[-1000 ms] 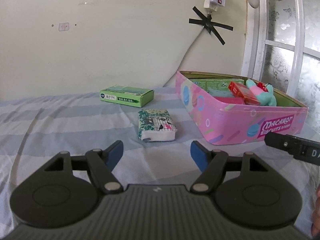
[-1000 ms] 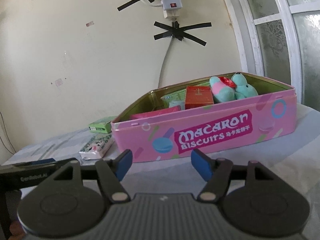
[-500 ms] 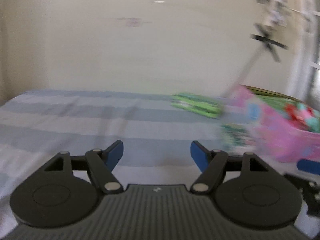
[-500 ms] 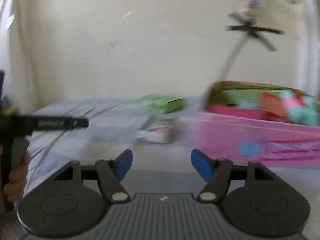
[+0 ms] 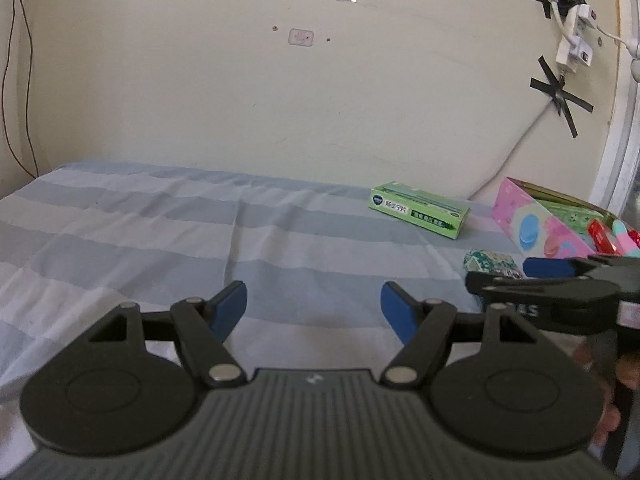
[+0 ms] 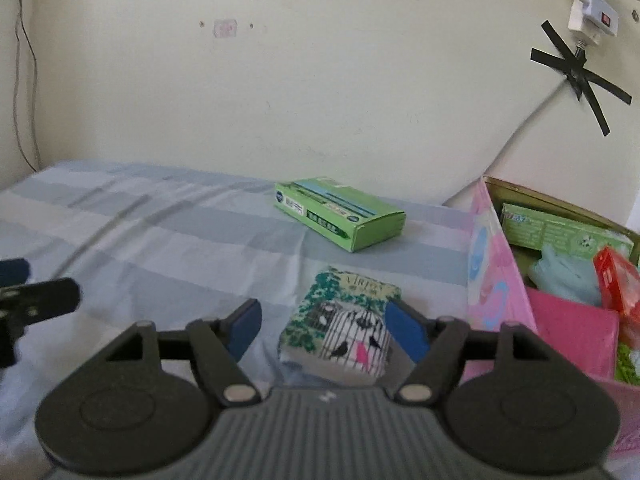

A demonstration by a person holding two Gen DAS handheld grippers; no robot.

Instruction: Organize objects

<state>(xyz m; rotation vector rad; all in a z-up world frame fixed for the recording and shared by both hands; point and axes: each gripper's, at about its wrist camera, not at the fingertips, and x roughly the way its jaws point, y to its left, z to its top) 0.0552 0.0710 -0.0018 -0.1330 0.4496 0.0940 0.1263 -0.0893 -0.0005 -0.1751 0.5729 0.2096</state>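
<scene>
A tissue pack [image 6: 344, 326] printed with a birdcage lies on the striped sheet, between the open fingers of my right gripper [image 6: 326, 330], nearer the right fingertip. A green box [image 6: 340, 212] lies farther back near the wall; it also shows in the left wrist view [image 5: 418, 209]. The pink biscuit tin [image 6: 496, 276] stands open at the right, holding a green pack, a red box, a pink item and a teal toy. My left gripper [image 5: 314, 308] is open and empty over bare sheet. The right gripper shows at the right of the left wrist view [image 5: 560, 280], partly hiding the tissue pack [image 5: 490, 262].
The striped bed sheet [image 5: 160, 232] spreads left and forward. The wall [image 5: 240, 100] stands behind the bed. A power strip and cable [image 6: 592, 12] are taped to the wall above the tin. A thin wire [image 5: 12, 80] runs down the left corner.
Both grippers swung left. The right gripper left the tin's front and now straddles the tissue pack. The left gripper now faces bare sheet, with the objects at its right.
</scene>
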